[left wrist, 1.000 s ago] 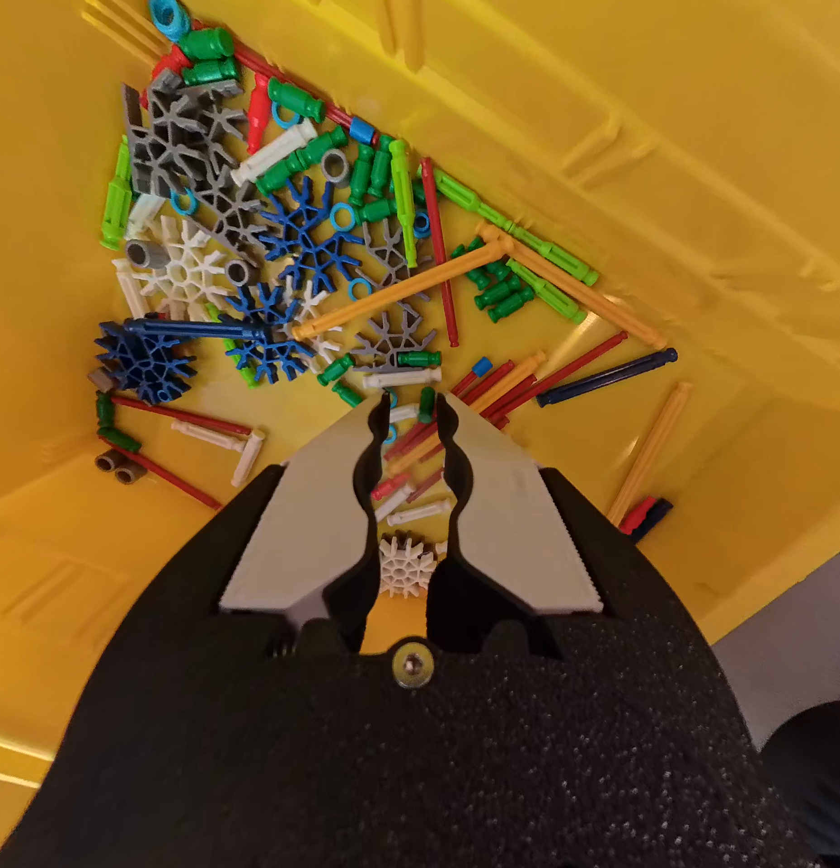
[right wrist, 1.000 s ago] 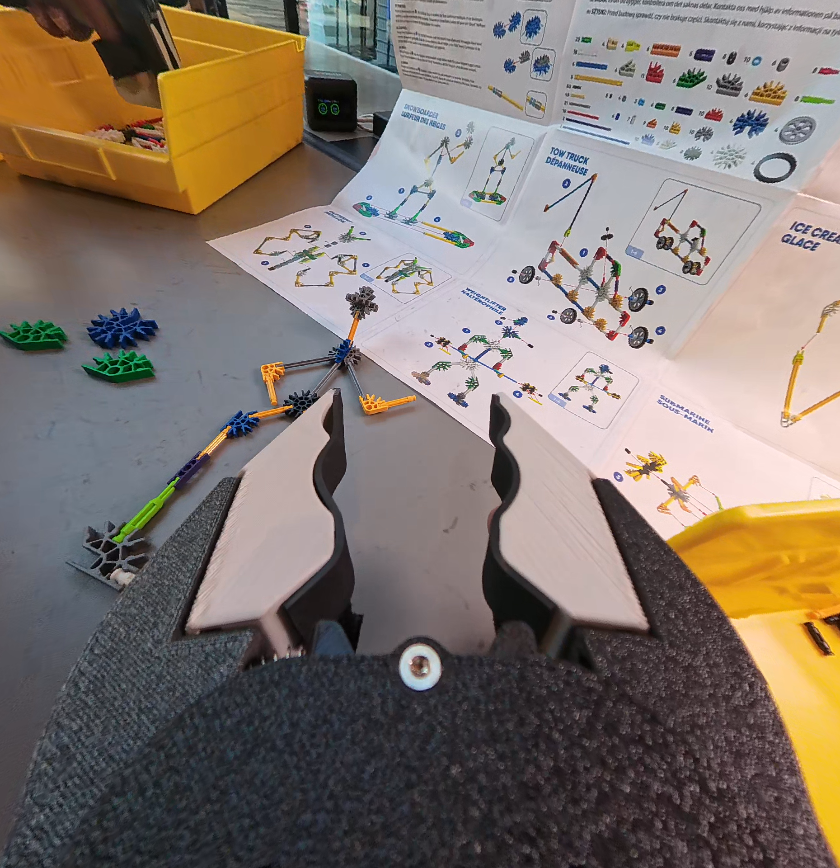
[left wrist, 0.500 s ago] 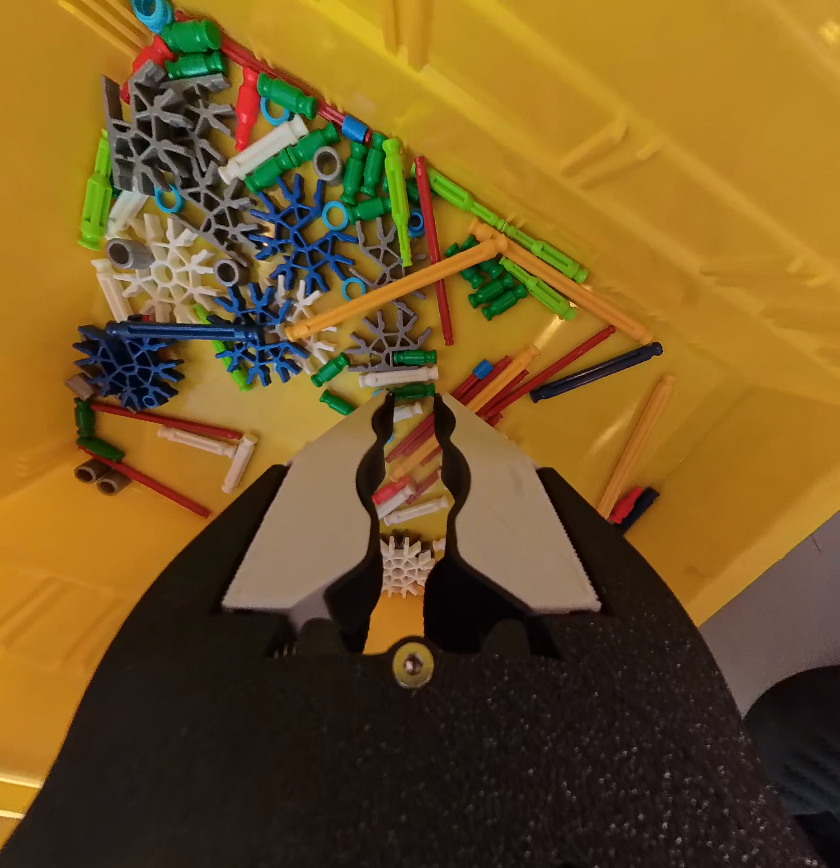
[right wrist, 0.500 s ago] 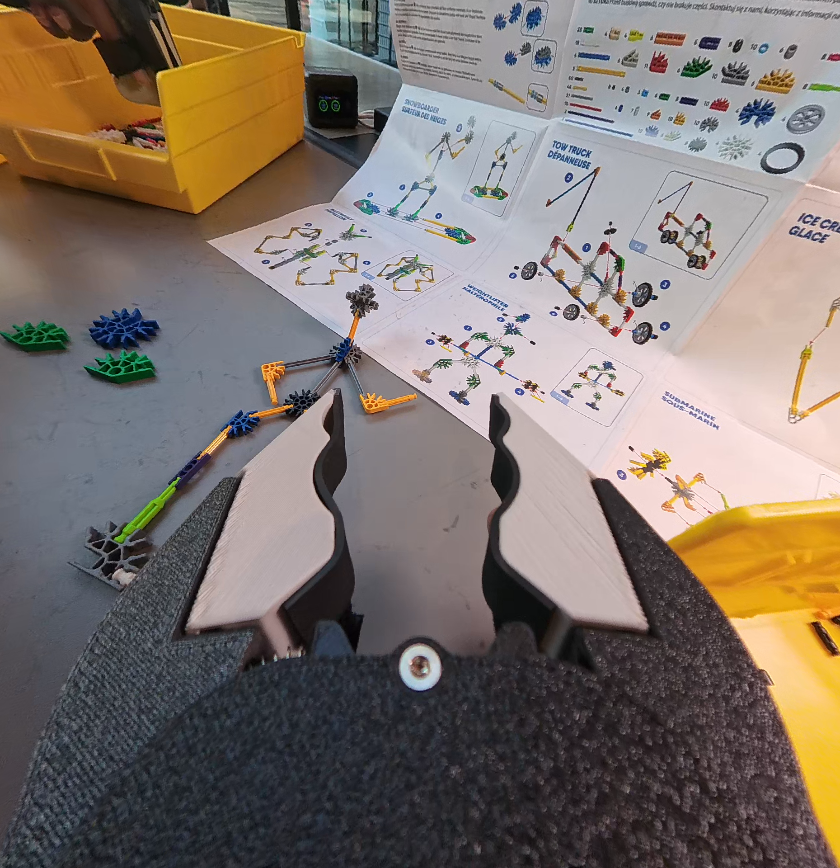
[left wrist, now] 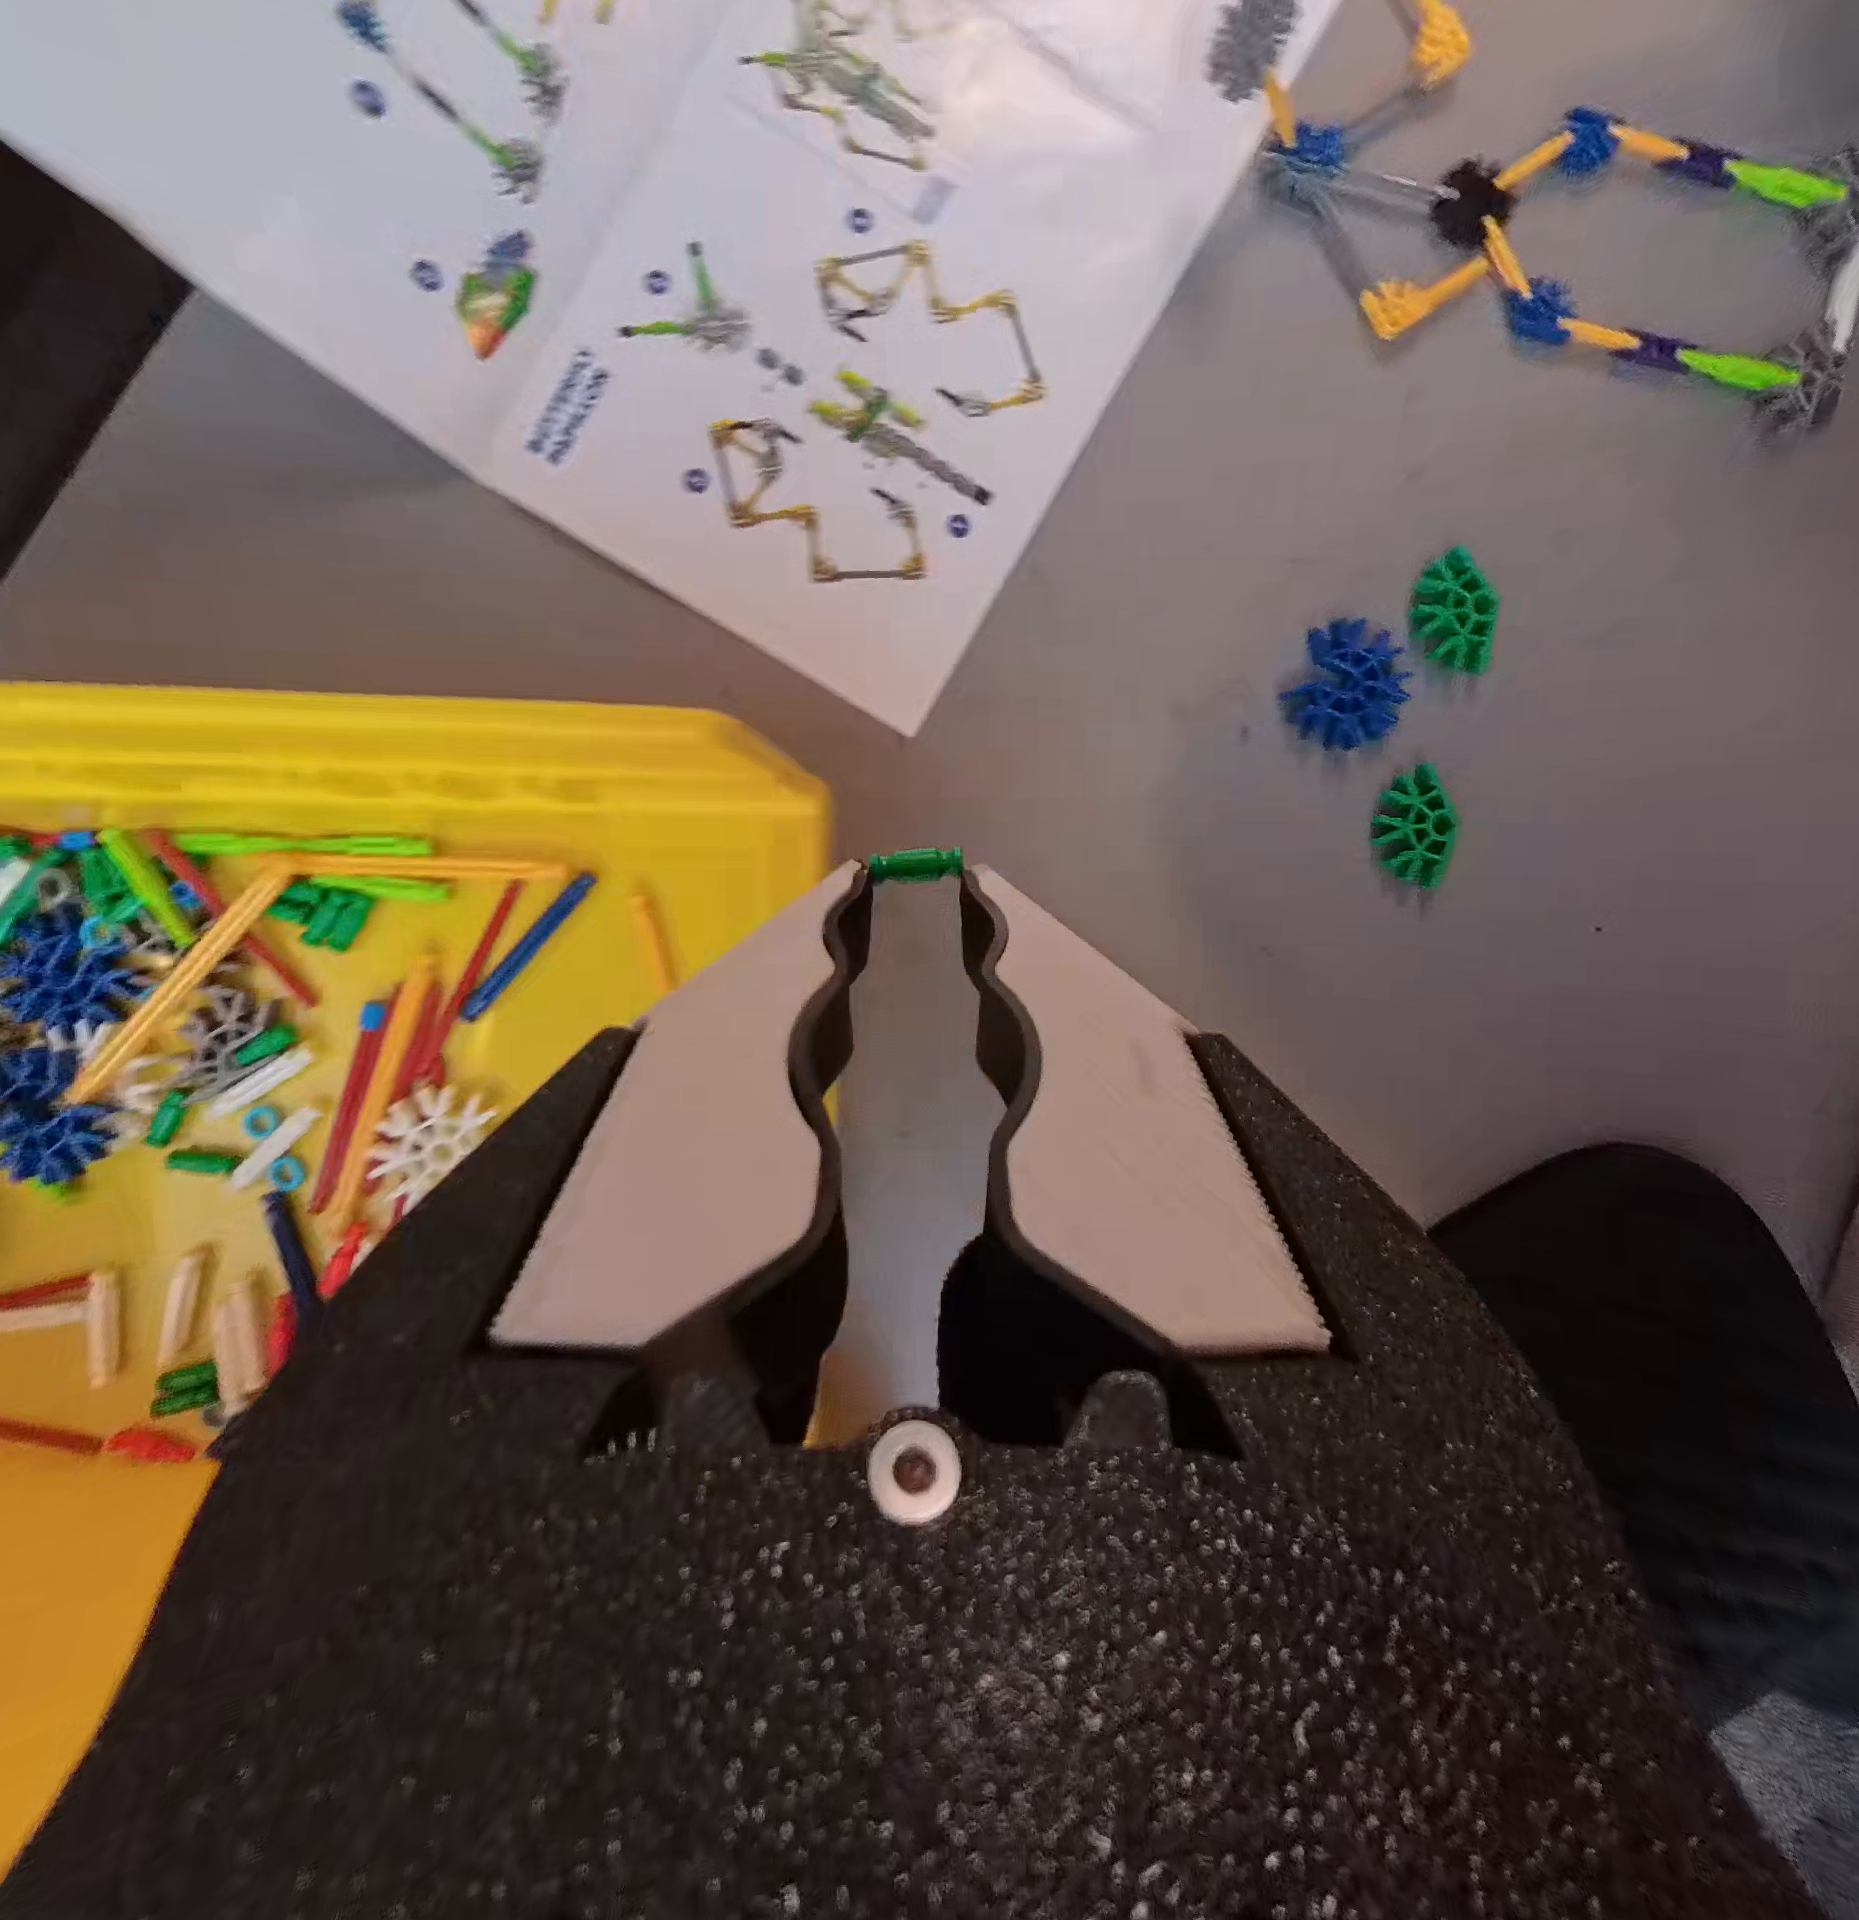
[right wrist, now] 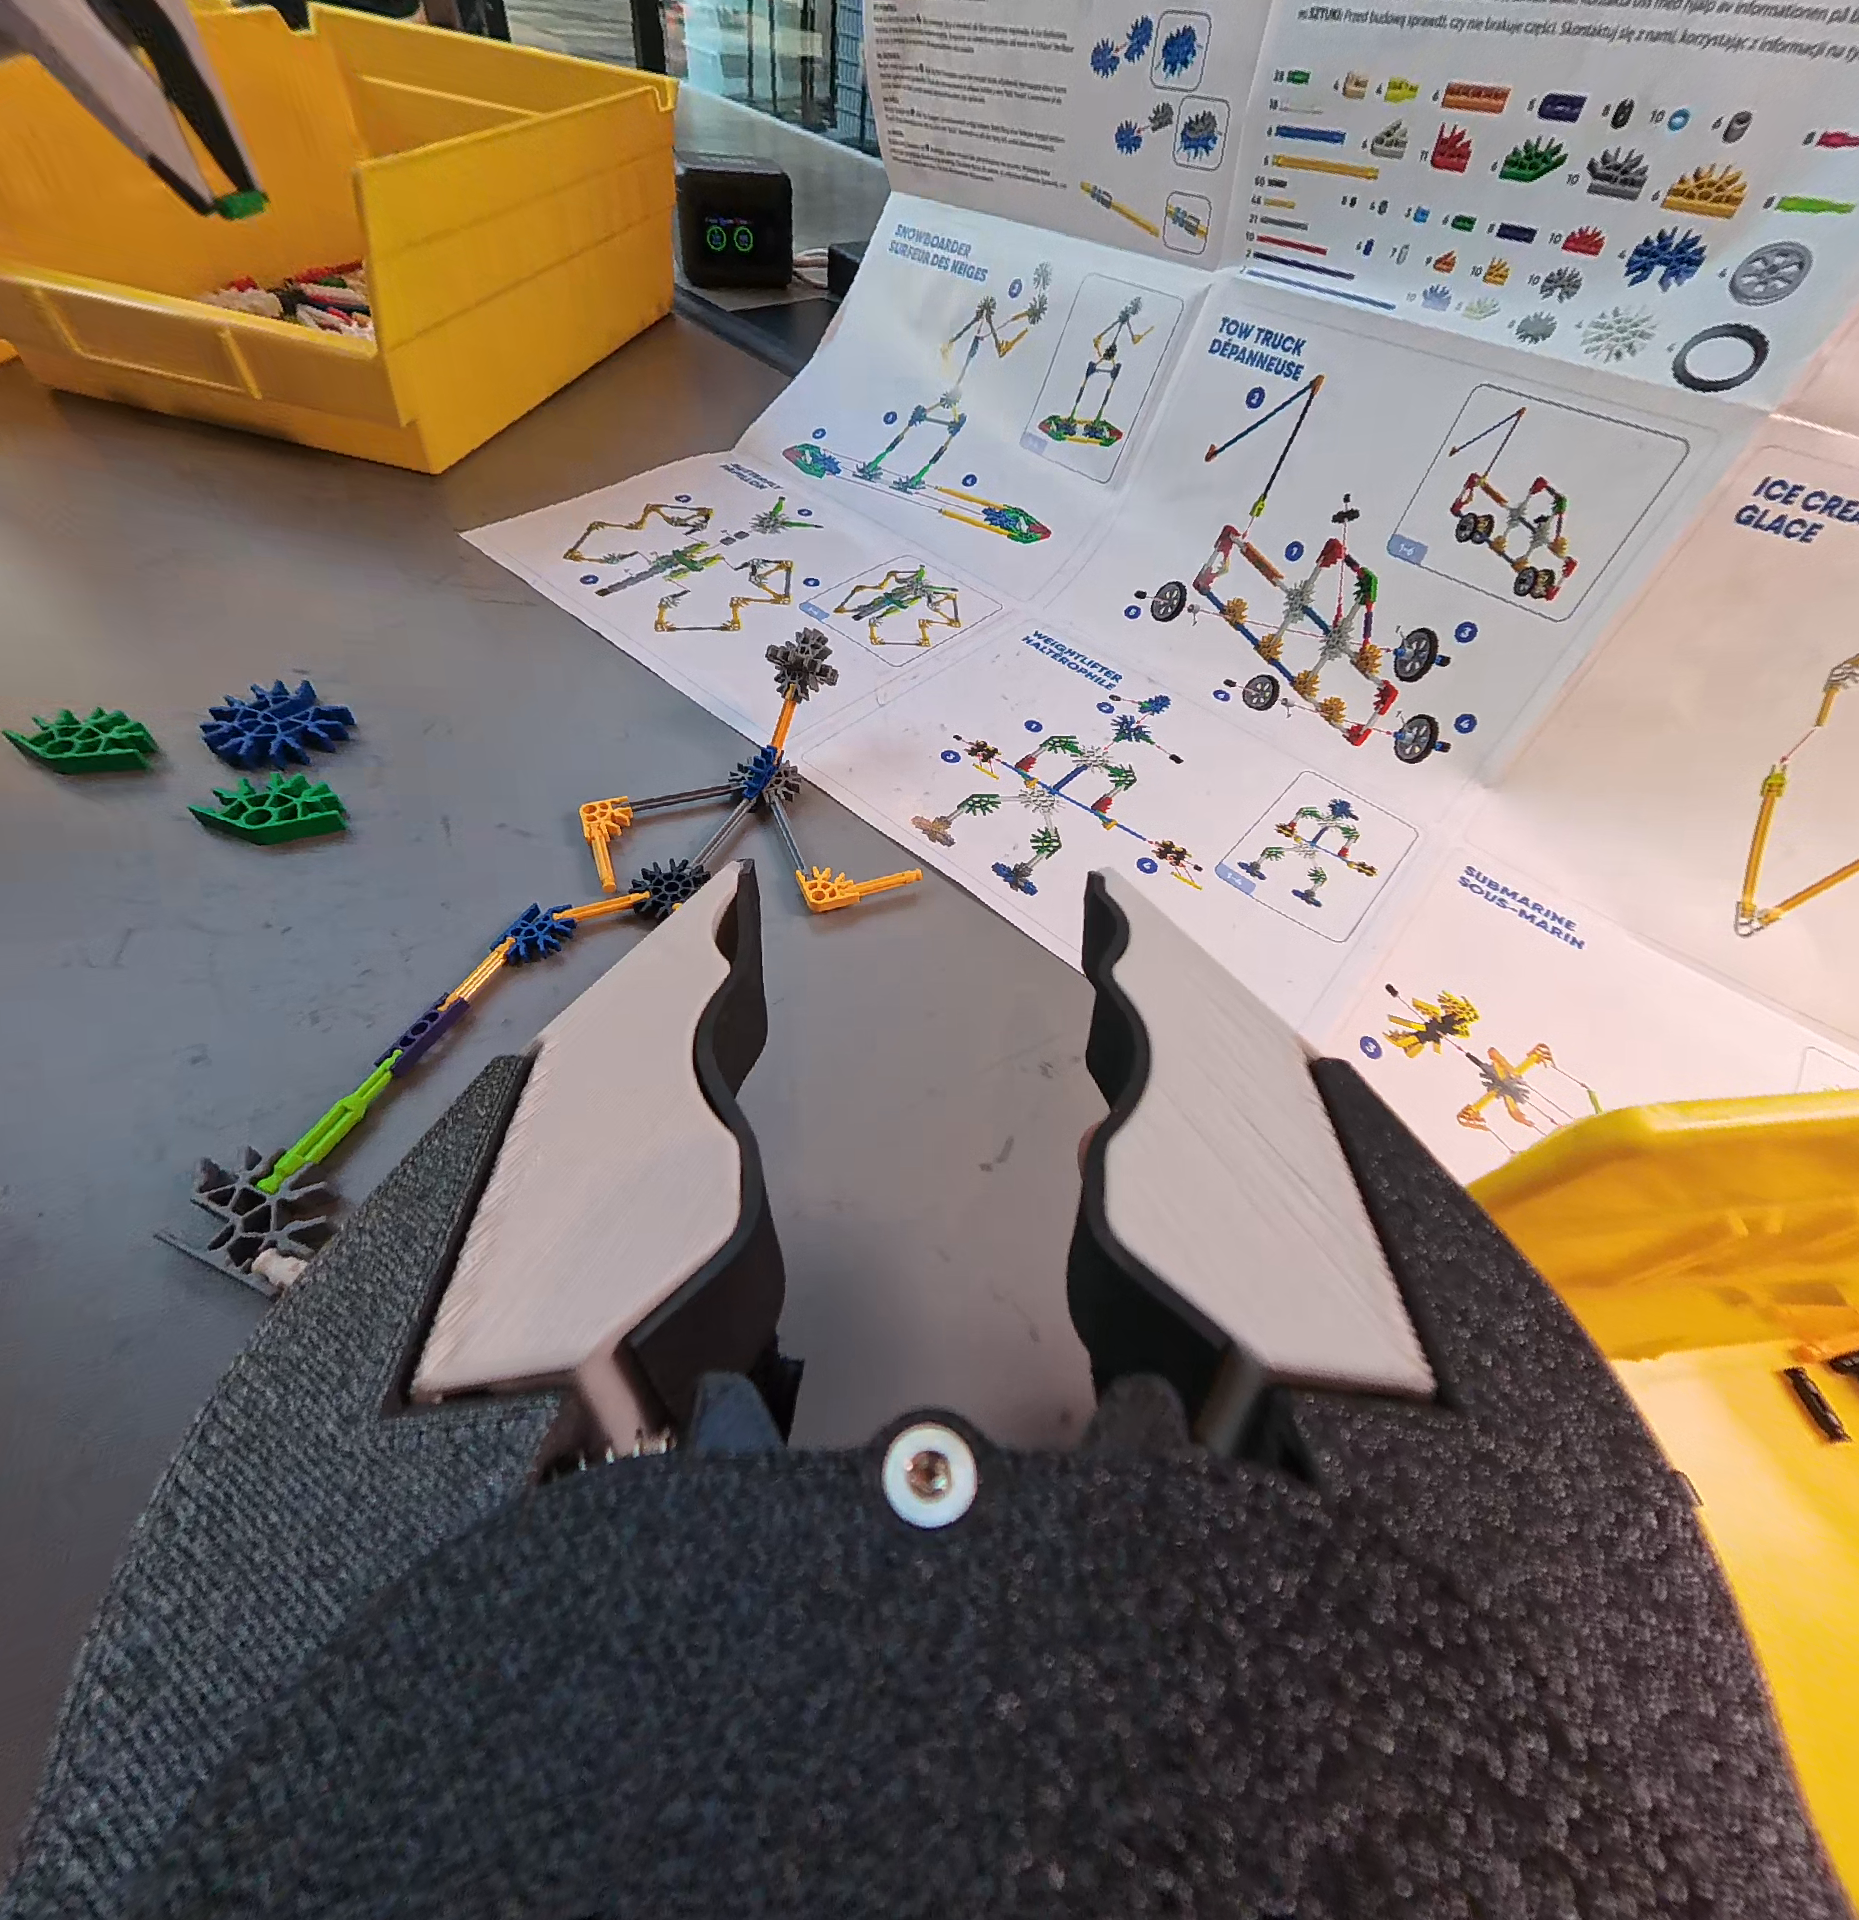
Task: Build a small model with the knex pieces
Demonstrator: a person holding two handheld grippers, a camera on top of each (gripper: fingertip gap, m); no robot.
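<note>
- Grey tabletop (left wrist: pixel 1164 831) lay under both grippers, instruction sheet (left wrist: pixel 696 312) at twelve o'clock.
- Left gripper (left wrist: pixel 914 868), earlier down inside the yellow bin (left wrist: pixel 405 727), had lifted clear, tips pinching a short green rod (left wrist: pixel 914 862).
- Right gripper (right wrist: pixel 920 894) stayed wide apart, empty, rod-and-connector figure (right wrist: pixel 696 831) at eleven o'clock.

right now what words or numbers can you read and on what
Writing is not copied out; these bear it.
White instruction sheet: blue headings, numbered steps, parts chart on top.
Small black device beside the yellow bin: lit screen marks, too small to read.
</note>
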